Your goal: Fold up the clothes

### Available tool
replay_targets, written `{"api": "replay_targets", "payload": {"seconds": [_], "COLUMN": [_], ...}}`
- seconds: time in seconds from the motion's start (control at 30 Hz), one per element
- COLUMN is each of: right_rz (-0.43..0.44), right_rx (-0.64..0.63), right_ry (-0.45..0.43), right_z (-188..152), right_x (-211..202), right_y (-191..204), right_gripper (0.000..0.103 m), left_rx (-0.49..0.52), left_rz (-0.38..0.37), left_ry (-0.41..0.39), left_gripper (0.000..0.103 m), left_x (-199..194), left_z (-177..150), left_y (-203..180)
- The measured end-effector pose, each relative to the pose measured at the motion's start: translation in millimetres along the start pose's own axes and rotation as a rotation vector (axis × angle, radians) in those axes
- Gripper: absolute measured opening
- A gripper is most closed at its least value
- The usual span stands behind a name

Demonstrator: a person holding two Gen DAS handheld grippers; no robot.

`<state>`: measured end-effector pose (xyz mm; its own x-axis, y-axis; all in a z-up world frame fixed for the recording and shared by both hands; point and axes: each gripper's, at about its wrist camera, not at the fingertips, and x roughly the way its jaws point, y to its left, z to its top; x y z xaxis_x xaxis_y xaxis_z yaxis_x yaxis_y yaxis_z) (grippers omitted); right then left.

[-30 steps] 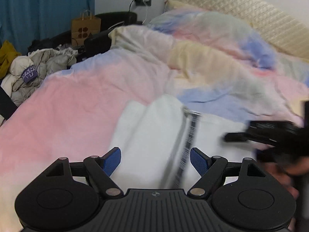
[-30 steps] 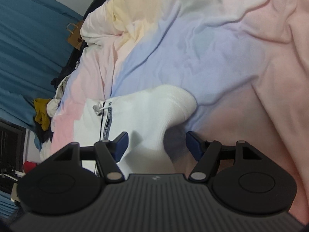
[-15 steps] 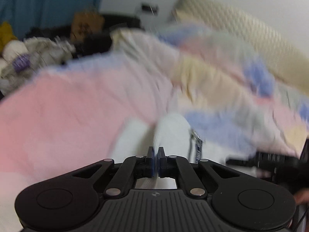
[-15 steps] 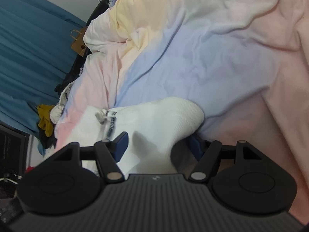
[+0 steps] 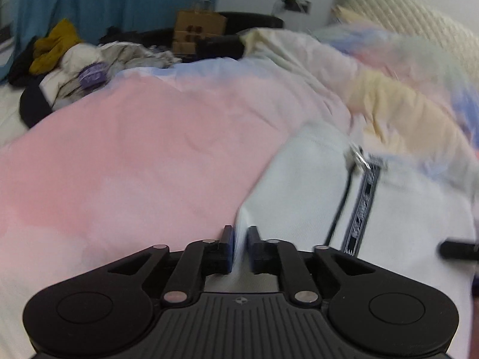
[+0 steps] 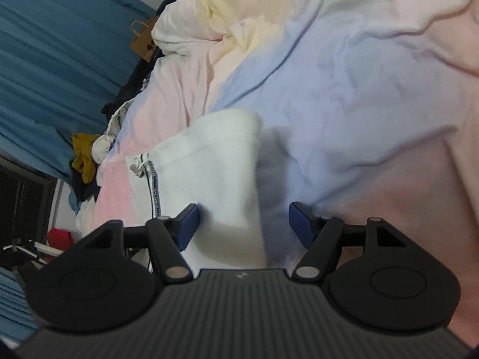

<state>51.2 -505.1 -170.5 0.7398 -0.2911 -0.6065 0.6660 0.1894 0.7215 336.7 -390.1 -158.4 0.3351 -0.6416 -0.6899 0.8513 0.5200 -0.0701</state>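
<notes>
A white zip-up garment (image 5: 299, 185) with a dark patterned zipper tape (image 5: 363, 206) lies on the pastel duvet. My left gripper (image 5: 239, 239) has its pads on a raised fold at the garment's left edge. Its jaws are opening slightly, with the white fabric still pinched between them. In the right wrist view the same garment (image 6: 215, 161) shows a ribbed white end lying between the fingers. My right gripper (image 6: 244, 224) stands wide open around it; the left pad sits against the cloth and the right pad is apart from it.
The pink, blue and yellow duvet (image 5: 134, 155) covers the bed. A pile of clothes (image 5: 74, 62) and a brown paper bag (image 5: 197, 30) sit beyond its far edge, before a blue curtain (image 6: 54, 59). A quilted headboard (image 5: 404, 15) is at the far right.
My left gripper went from wide open to closed on the garment's left edge, then moved down and leftward. In the right wrist view the ribbed white end swung upright between the open fingers.
</notes>
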Motion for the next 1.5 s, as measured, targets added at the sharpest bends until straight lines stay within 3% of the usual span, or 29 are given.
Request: {"api": "replay_targets", "payload": {"seconds": [0.2, 0.3, 0.6, 0.73, 0.87, 1.07, 1.13, 1.23, 1.37, 1.43, 1.5], "right_rz": [0.065, 0.081, 0.175, 0.216, 0.202, 0.125, 0.155, 0.329, 0.299, 0.262, 0.245], "right_rx": [-0.088, -0.059, 0.002, 0.031, 0.026, 0.014, -0.004, 0.025, -0.039, -0.015, 0.005], "right_ry": [0.044, 0.074, 0.127, 0.138, 0.146, 0.156, 0.158, 0.154, 0.151, 0.179, 0.193], "right_z": [3, 5, 7, 12, 16, 4, 5, 9, 5, 3, 2], "right_x": [9, 15, 10, 3, 5, 27, 28, 23, 29, 40, 47], "right_y": [12, 9, 12, 12, 13, 8, 12, 20, 23, 15, 9], "right_gripper": [0.069, 0.069, 0.069, 0.069, 0.07, 0.069, 0.069, 0.07, 0.069, 0.065, 0.046], "left_rx": [0.006, -0.008, -0.176, -0.245, -0.288, -0.359, -0.358, -0.349, -0.353, -0.356, -0.353], "left_rz": [0.042, 0.049, 0.141, 0.192, 0.268, 0.282, 0.285, 0.28, 0.265, 0.272, 0.254], "left_ry": [0.003, -0.011, -0.088, -0.082, -0.033, -0.038, -0.034, -0.031, -0.046, -0.049, -0.054], "left_gripper": [0.037, 0.045, 0.05, 0.052, 0.052, 0.052, 0.053, 0.053, 0.053, 0.054, 0.056], "left_x": [-30, -61, -193, -228, -233, -233, -233, -232, -238, -248, -263], "left_z": [-8, -17, -82, -121, -154, -162, -160, -157, -159, -160, -163], "left_y": [1, -1, 11, 18, 27, 36, 35, 35, 33, 28, 21]}}
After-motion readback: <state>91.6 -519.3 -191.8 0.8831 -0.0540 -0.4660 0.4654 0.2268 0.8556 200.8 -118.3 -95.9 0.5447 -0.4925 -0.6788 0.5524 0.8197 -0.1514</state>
